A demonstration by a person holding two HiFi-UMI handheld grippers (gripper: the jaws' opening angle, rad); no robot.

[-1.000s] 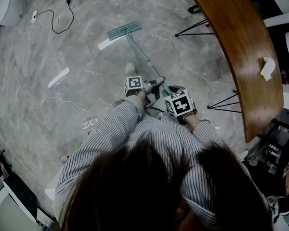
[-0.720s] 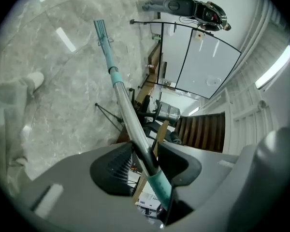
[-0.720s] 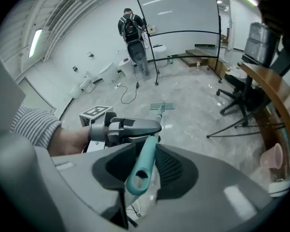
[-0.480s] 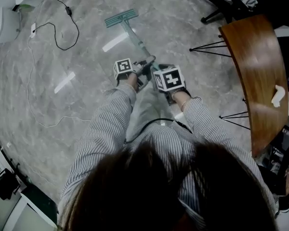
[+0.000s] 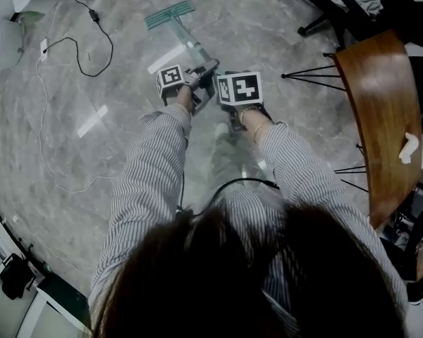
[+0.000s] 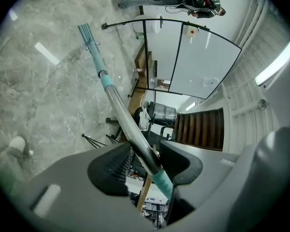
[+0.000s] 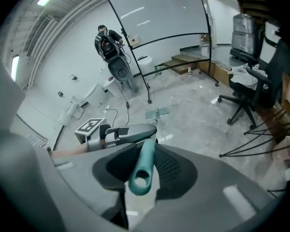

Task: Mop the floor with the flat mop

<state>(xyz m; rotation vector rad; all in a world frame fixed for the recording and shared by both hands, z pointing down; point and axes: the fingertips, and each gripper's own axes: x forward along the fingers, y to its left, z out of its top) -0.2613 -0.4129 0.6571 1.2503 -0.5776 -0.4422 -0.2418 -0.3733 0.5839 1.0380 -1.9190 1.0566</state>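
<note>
Grey marbled floor (image 5: 63,167) fills most of the head view. A curved brown wooden desk (image 5: 374,97) on thin black legs stands along the floor's right edge, with a black office chair (image 5: 329,7) beyond its far end.

Person's striped sleeves (image 5: 148,182) reach forward, both hands close together over open floor.

Flat mop (image 6: 117,105): long handle slanting down and away from the hands. Teal mop head (image 5: 170,13) lies flat on the floor ahead of the person, toward the floor's far edge and well apart from the desk legs. The right gripper view shows the same head on the floor beyond the other tool.

Left tool (image 6: 145,154): clamped on the handle partway up, just above a teal band. Both dark pads press the shaft, which runs through between them.

Right tool (image 7: 146,169): angled steeply down and set just behind the left tool on the handle. Its jaws have just been closing and stand fairly wide, with the teal end grip (image 7: 149,151) of the handle gripped between the pads. The grip's open end faces the camera.

Small items:
- A black cable (image 5: 81,44) loops over the floor near its far left corner.
- A white cloth (image 5: 409,148) lies on the desk near its right edge.
- White tape strips (image 5: 92,120) are stuck on the floor left of the hands.
</note>
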